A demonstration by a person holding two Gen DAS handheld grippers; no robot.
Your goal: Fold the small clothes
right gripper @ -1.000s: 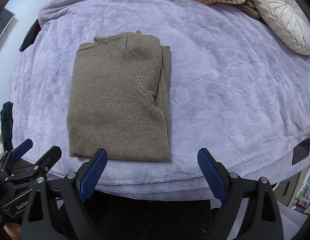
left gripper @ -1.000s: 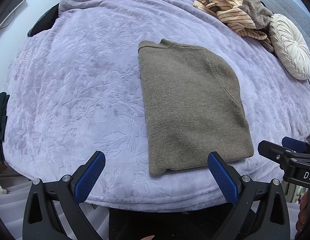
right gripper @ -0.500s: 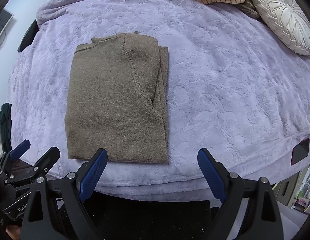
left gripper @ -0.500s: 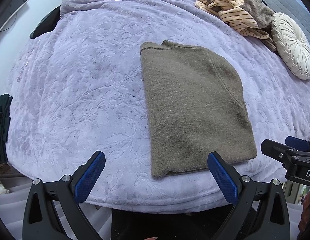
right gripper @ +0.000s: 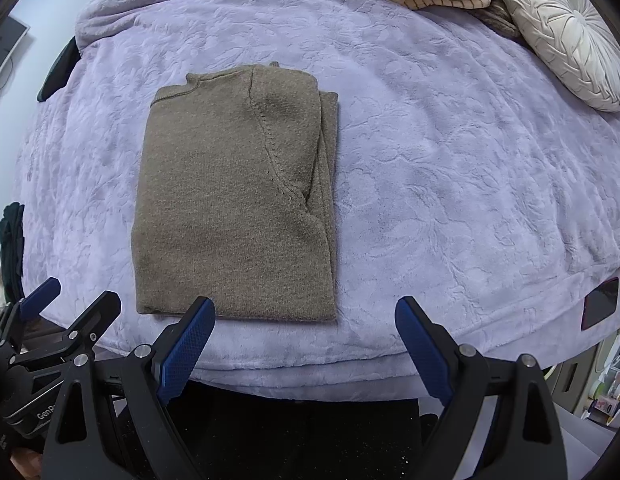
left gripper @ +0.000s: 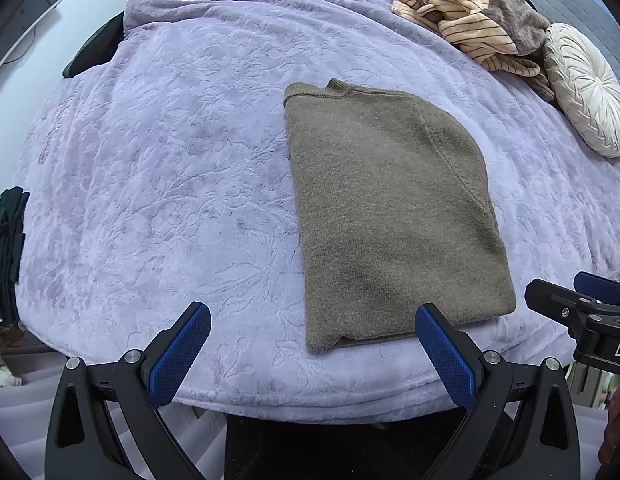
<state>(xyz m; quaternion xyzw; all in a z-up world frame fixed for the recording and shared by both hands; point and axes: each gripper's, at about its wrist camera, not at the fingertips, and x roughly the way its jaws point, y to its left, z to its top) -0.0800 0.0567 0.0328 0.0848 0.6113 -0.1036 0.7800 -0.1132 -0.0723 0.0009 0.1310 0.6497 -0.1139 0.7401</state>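
A lavender embossed blanket (left gripper: 169, 184) covers the bed and fills most of both wrist views. On it lies the olive-brown knitted sweater (left gripper: 390, 216), the landmark here: folded to a narrow rectangle, collar at the far end, hem close to the blanket's near edge, with a sleeve seam curving across its top layer and folded layers showing along its right side in the right wrist view (right gripper: 233, 200). Beyond the sweater and to its right rests a round pleated cream cushion (left gripper: 586, 96); just left of that cushion sits a heap of striped beige and grey clothes (left gripper: 466, 20). Far left of the sweater, past the blanket's edge, hangs a dark green garment (left gripper: 5, 248). The left gripper (left gripper: 312, 352) hovers before the sweater's hem, jaws spread wide and empty, its right pad over the hem's near corner. The right gripper (right gripper: 305, 344) hovers beside it at the hem's right end, jaws likewise released, holding nothing.
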